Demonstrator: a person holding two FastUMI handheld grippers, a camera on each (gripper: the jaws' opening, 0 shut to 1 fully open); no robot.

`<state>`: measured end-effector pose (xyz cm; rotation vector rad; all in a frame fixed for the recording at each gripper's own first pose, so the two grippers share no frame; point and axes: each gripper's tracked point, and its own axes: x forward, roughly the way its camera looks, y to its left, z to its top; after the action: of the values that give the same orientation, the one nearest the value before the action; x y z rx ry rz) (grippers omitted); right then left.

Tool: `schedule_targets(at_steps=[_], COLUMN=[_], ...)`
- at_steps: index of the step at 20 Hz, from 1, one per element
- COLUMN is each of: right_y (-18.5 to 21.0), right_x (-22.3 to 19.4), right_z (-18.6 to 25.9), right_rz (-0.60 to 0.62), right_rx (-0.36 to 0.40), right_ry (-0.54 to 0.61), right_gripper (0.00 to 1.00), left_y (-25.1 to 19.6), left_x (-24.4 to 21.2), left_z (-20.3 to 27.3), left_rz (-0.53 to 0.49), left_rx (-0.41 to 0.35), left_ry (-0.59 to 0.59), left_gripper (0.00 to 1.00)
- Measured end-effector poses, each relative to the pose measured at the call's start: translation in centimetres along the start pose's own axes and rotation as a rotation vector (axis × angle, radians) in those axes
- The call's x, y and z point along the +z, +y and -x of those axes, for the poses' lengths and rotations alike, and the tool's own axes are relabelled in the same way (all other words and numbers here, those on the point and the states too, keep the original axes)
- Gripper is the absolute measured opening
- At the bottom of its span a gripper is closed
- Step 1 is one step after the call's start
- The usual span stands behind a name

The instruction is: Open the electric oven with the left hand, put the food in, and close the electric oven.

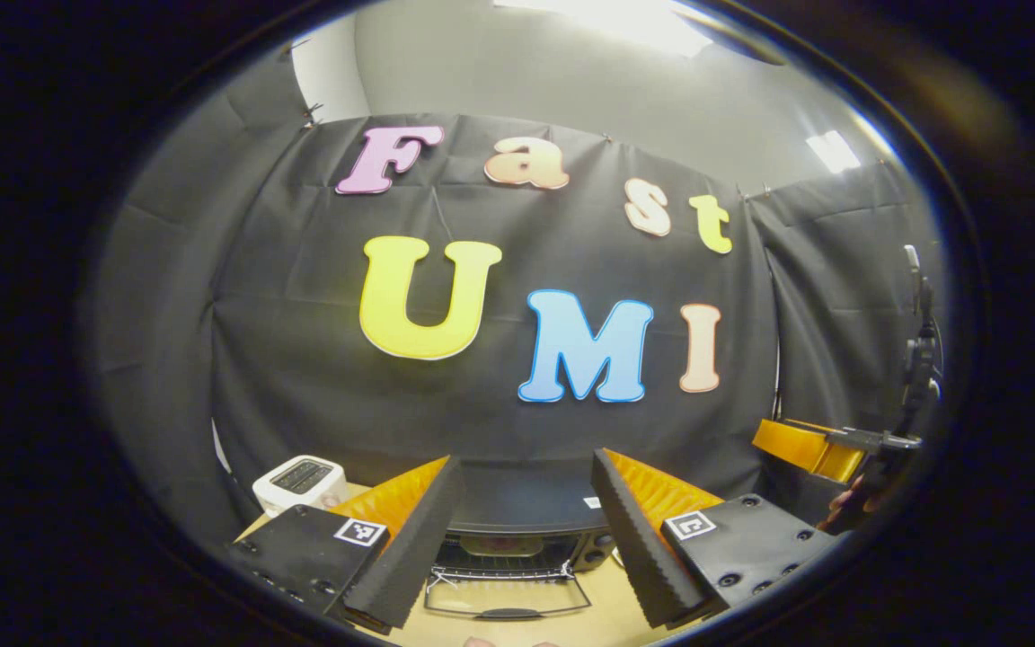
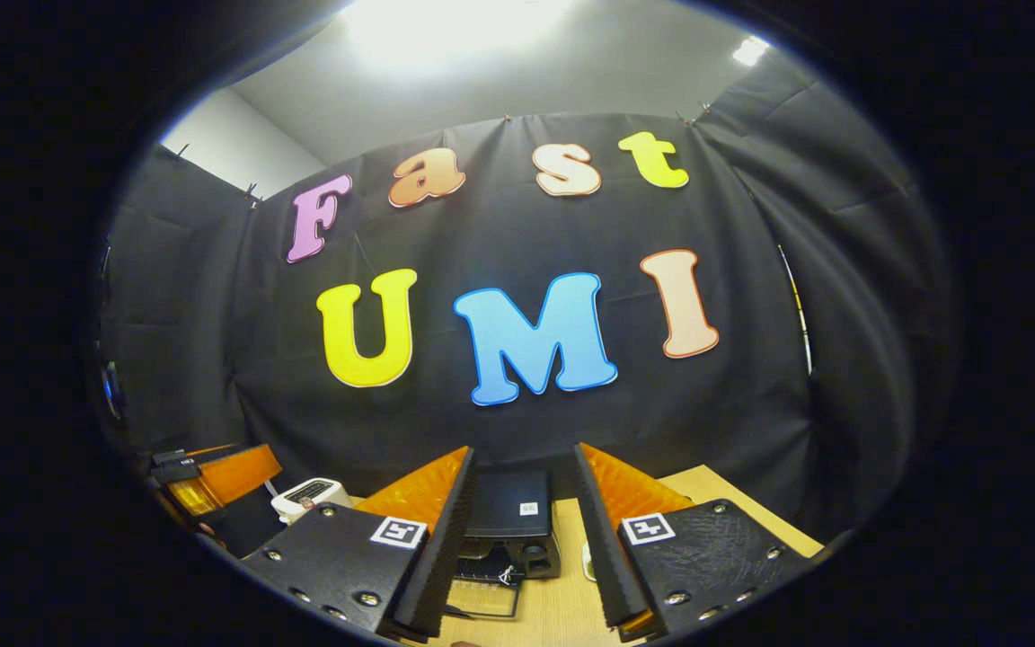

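Fingers on the left gripper (image 1: 525, 539) are spread wide, black ribbed pads facing each other across an open gap, nothing held. In the left gripper view they sit at 6 o'clock, one finger (image 1: 414, 539) toward 7 and the other toward 5, both with orange backs and a small square marker on the black mount.

Fingers on the right gripper (image 2: 522, 539) are the same: wide apart, empty, nothing between the pads.

The electric oven (image 1: 517, 517) stands on the table (image 1: 607, 620) straight ahead of the left gripper, seen through the gap between its fingers at 6 o'clock. Black body, door (image 1: 507, 593) dropped open and lying forward, glass panel framed in metal with a dark handle at the near edge. A wire rack shows in the cavity. I cannot tell whether any food is inside.

In the right gripper view the oven (image 2: 510, 526) also sits between the fingers at 6 o'clock, door down toward the camera, light wooden table (image 2: 715, 490) running off toward 4 o'clock.

A white toaster (image 1: 300, 482) stands on the table at 7 o'clock in the left gripper view, left of the oven and apart from it. The right gripper view has the toaster (image 2: 311, 496) at 7 to 8 o'clock too.

The right gripper, orange and black, shows at 4 o'clock in the left gripper view, with a hand (image 1: 850, 505) under it.
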<state>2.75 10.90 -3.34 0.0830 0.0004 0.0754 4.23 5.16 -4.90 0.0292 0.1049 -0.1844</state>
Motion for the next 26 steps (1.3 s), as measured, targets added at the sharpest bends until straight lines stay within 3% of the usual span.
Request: schedule_targets(at_steps=[3,5,6,12,17,26], right_y=[0.0,0.2,0.2,-0.8,-2.4,-6.5], right_x=[0.7,-0.2,-0.3,-0.4,-1.0,-2.2], right_z=[0.2,0.1,0.2,-0.2,-0.8,-1.2], right_rz=[0.009,0.0,-0.003,0.005,0.005,-0.011], right_rx=[0.02,0.039,0.043,0.03,0.013,-0.073], right_ry=[-0.02,0.016,0.024,0.025,0.042,0.08], right_gripper=[0.77,0.94,0.94,0.95,0.95,0.95], left_y=[-1.2,-1.4,-1.5,-2.0,-0.3,0.6], left_x=[-2.7,-5.3,-6.6,-15.8,-25.1,-34.7], left_z=[-0.9,-1.4,-1.7,-2.4,-2.1,-1.3], left_rz=[-0.023,-0.032,-0.028,-0.024,0.043,0.055], left_rx=[-0.032,-0.028,-0.029,-0.037,0.051,0.068], left_ry=[0.069,0.133,0.165,0.424,0.691,0.946], left_gripper=[0.97,0.97,1.0,0.97,0.97,0.97])
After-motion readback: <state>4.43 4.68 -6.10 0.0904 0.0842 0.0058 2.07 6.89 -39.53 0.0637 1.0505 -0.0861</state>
